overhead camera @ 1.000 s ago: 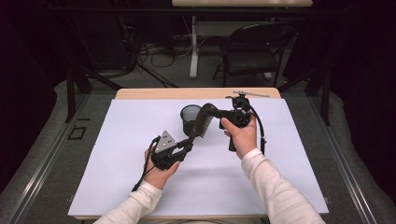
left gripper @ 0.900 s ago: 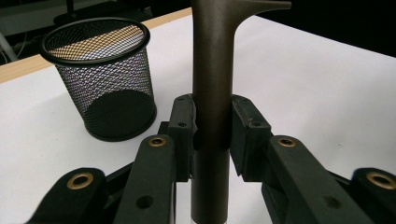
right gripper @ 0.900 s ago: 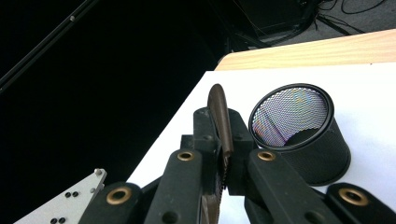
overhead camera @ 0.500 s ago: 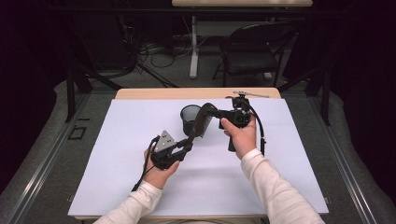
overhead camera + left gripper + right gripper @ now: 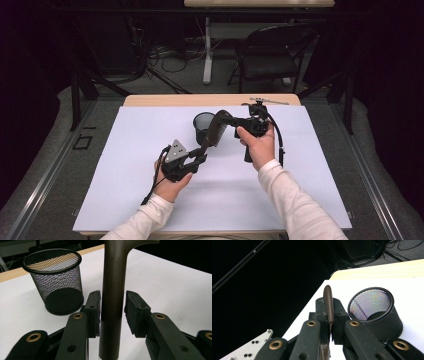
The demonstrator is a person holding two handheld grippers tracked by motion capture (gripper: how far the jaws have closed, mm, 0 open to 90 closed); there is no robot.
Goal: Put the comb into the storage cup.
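The comb's [image 5: 111,302] teeth are hidden in the left gripper view, its top cut off

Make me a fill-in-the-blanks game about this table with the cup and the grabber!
1. The right gripper is shut on a brown ____.
2. The black mesh cup stands upright, and inside it is ____.
3. The mesh cup stands on a ____ sheet that covers the table.
Missing words: comb; empty; white.
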